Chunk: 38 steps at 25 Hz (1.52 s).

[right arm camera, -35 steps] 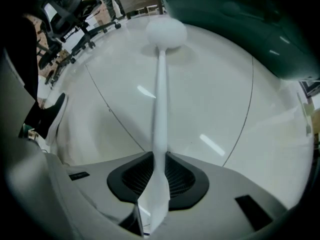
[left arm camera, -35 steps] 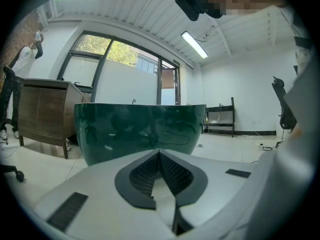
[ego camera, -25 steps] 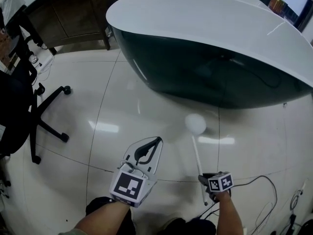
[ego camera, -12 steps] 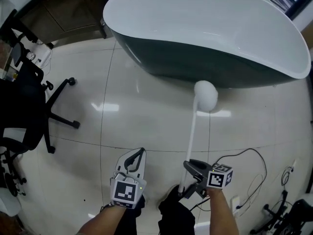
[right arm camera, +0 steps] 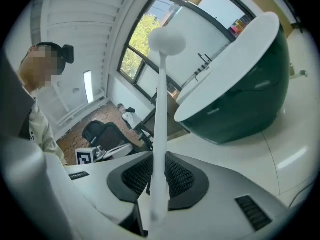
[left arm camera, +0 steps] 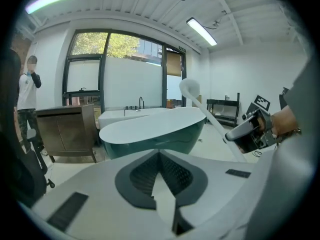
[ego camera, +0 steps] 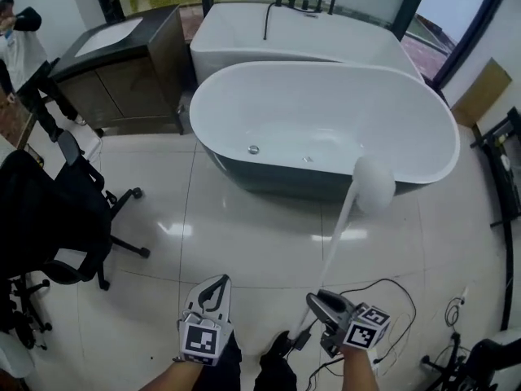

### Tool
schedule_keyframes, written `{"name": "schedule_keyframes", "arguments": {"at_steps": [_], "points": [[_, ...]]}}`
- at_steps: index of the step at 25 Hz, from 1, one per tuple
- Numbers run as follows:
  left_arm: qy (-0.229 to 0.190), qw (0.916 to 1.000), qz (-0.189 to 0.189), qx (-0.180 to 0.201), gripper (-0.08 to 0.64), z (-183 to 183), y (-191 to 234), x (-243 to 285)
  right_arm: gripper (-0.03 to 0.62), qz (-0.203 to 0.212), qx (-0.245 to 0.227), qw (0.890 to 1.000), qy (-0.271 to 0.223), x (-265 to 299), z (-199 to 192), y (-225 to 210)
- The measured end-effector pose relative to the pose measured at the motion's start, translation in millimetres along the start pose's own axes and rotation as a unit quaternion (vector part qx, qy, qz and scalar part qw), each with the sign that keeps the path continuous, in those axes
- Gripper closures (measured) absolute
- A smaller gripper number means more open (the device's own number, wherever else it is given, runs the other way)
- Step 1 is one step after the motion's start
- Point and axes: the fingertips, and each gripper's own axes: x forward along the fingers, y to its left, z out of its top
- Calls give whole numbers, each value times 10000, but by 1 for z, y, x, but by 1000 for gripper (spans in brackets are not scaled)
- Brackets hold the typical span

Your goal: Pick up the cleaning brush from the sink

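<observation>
The cleaning brush [ego camera: 374, 184] has a round white head and a long thin white handle. My right gripper [ego camera: 319, 304] is shut on the handle's lower end, and the head hangs in the air in front of the near rim of the oval bathtub [ego camera: 244, 96]. In the right gripper view the handle [right arm camera: 160, 134] runs up from between the jaws to the brush head [right arm camera: 167, 40]. My left gripper [ego camera: 210, 296] hangs low at the left, shut and holding nothing. In the left gripper view, the brush head [left arm camera: 189, 87] and the right gripper [left arm camera: 250, 134] show at the right.
Behind the oval tub stands a white rectangular tub [ego camera: 301, 31] with a black faucet. A dark cabinet [ego camera: 130, 72] and a black office chair [ego camera: 57, 210] are on the left. Cables [ego camera: 407, 292] lie on the glossy tiled floor at the right. A person [ego camera: 16, 23] stands far left.
The brush has swung up, its head rising from near the floor to the tub's rim. The head view has lifted and now takes in the whole tub. Both grippers sit lower in view.
</observation>
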Motion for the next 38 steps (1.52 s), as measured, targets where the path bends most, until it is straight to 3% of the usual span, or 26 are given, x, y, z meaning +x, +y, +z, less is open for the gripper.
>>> {"name": "schedule_keyframes", "arguments": {"at_steps": [8,12,16,27,32,38], "points": [[-529,9984,20,-174,560,147,20,-132,538,-144,-530,9948,-852,-78,115,183],[-794,9968,-95,34,560,220,-1,-198,538,-156,-748,9882,-1327,-134,151,262],[-1006,9947,189,114,560,271,-23,-249,538,103,-956,9794,-1778,-189,185,324],[-1667,9834,701,160,560,339,-86,-313,538,701,-2222,9417,-2426,-300,276,438],[-1687,9826,772,128,560,349,-107,-309,538,838,-2463,9300,-2596,-328,295,453],[-1850,9806,619,175,560,361,-120,-310,538,682,-2504,9262,-2737,-340,300,453]]}}
